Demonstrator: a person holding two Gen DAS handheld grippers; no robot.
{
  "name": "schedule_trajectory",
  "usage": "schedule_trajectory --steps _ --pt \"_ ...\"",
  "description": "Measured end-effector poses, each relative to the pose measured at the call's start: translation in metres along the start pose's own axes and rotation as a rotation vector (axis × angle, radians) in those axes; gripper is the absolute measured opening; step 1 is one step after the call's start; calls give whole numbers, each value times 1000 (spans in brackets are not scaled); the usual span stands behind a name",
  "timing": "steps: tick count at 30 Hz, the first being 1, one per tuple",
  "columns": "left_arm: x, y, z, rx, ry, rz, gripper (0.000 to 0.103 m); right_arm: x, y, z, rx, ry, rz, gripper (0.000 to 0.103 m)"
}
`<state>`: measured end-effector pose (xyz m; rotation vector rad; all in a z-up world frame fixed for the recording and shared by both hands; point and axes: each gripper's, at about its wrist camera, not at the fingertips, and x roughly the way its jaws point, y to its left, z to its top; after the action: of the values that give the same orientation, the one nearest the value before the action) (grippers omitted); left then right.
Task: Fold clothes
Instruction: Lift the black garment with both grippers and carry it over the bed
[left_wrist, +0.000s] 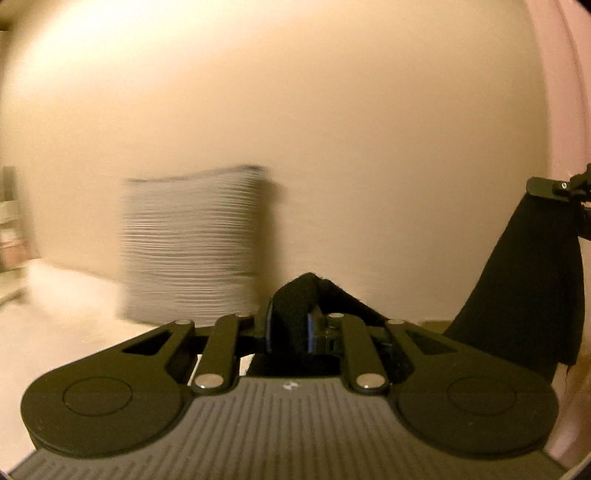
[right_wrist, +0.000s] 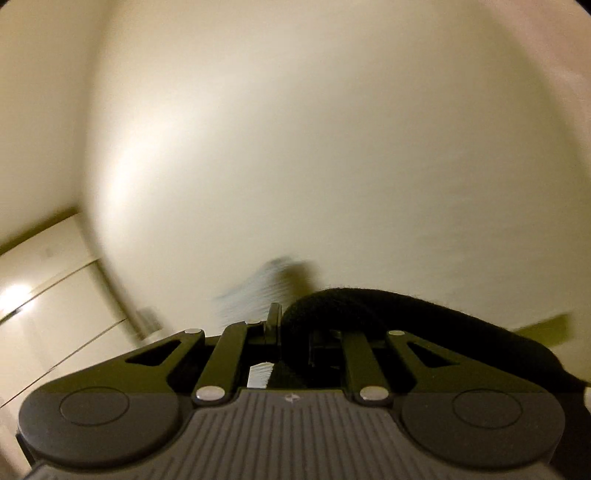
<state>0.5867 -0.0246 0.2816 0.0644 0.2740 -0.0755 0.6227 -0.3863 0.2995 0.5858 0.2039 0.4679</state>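
Note:
A black garment is held up in the air by both grippers. In the left wrist view my left gripper (left_wrist: 290, 325) is shut on a bunched fold of the black garment (left_wrist: 295, 295). More of the garment (left_wrist: 528, 280) hangs at the far right from my right gripper (left_wrist: 554, 186). In the right wrist view my right gripper (right_wrist: 291, 332) is shut on a thick roll of the black garment (right_wrist: 369, 310), which drapes off to the right. Both views are blurred by motion.
A pale wall (left_wrist: 295, 129) fills most of both views. A grey ribbed block (left_wrist: 195, 251), blurred, stands against it on a light surface (left_wrist: 55, 314). White cupboard doors (right_wrist: 44, 295) show at the left of the right wrist view.

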Motion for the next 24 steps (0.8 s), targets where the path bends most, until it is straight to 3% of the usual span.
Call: schedule_trajectory --steps 4,9,16,24 --pt "-91 62 -11 -53 -34 215 14 28 69 -26 -27 106 211 13" --pt "-210 135 -38 -123 -38 476 14 58 157 -90 -19 273 421 13" --pt "-386 242 -78 -195 20 784 14 72 305 -221 31 518 596 13" --pt "-553 301 -131 -275 129 1108 15 47 489 -368 -30 840 774 13"
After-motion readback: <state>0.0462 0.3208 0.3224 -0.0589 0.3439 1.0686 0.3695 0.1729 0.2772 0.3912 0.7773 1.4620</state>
